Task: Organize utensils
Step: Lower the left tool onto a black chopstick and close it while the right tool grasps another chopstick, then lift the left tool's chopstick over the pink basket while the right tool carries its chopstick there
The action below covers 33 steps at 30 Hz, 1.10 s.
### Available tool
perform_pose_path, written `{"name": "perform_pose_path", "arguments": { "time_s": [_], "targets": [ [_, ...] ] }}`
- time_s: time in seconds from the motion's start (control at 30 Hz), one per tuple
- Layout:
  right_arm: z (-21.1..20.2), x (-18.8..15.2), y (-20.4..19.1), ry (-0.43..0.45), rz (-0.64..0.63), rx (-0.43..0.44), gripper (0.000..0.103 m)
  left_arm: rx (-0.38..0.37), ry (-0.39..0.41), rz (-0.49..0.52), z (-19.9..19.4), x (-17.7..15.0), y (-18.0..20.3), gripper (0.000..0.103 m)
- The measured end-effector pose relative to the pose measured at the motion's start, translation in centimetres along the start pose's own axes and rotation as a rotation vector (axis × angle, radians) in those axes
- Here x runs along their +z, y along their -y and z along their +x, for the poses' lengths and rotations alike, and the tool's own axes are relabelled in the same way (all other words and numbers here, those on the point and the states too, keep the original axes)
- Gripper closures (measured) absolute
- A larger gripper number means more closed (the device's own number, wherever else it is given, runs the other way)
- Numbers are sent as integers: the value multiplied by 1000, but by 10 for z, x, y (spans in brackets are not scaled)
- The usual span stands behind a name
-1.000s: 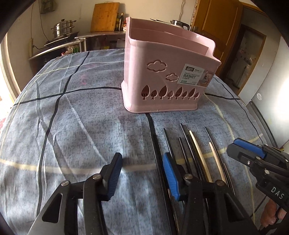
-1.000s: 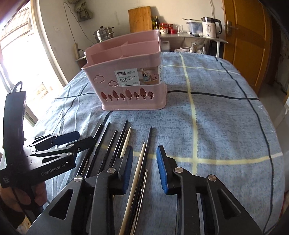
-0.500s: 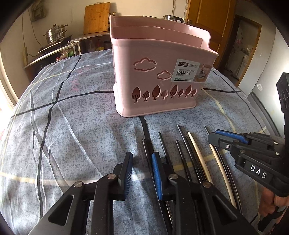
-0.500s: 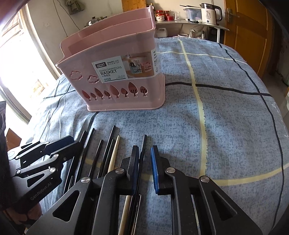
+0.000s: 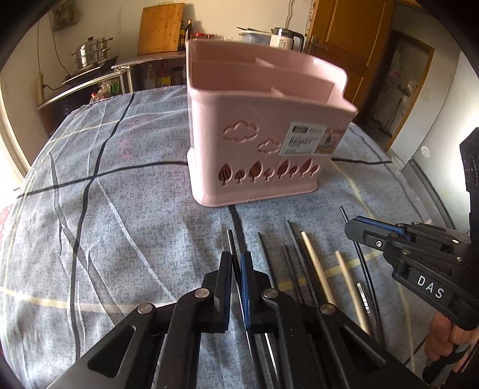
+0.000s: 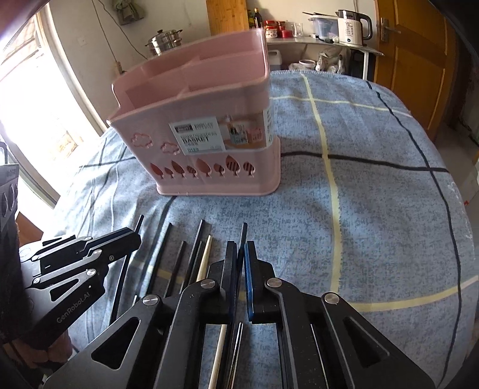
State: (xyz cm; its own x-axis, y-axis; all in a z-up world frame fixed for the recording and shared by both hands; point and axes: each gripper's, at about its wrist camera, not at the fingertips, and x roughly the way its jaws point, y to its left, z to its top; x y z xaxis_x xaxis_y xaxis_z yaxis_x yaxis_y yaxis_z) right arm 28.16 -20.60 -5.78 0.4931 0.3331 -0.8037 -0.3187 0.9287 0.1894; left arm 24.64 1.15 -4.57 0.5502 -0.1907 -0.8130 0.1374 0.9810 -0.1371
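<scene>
left gripper (image 5: 238,263) and right gripper (image 6: 241,254) each clamp a black chopstick (image 5: 230,239) before the pink basket (image 5: 263,149).

A blue checked cloth (image 6: 374,209) covers the table. Behind it stand a steel pot (image 5: 91,55), a wooden board (image 5: 160,28) and a white kettle (image 6: 353,27).

Pink plastic basket (image 5: 263,149): upright on the cloth, open top with inner dividers, cloud and leaf cut-outs and a label on its near wall. Chopsticks (image 5: 311,269): mostly black, a few pale, lying flat in a row, tips toward the basket, just short of its base.
</scene>
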Motion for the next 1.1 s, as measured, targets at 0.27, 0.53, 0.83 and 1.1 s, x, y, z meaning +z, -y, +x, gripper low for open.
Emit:
{"name": "perform_pose_path", "arguments": {
  "time_s": [0.27,0.53,0.83,1.1],
  "targets": [
    [-46,16,-6,93,-15,27,98,-33,82,30,-52,17,6,98],
    [-95,32,-16,199,-38,41,99,-39,192,69,-113,35,16,99],
    [-143,40,-26,294,-71,41,99,-33,277,93,-161,49,25,99],
    [-167,51,-31,353,-105,30,99,-40,318,106,-182,61,28,99]
  ]
}}
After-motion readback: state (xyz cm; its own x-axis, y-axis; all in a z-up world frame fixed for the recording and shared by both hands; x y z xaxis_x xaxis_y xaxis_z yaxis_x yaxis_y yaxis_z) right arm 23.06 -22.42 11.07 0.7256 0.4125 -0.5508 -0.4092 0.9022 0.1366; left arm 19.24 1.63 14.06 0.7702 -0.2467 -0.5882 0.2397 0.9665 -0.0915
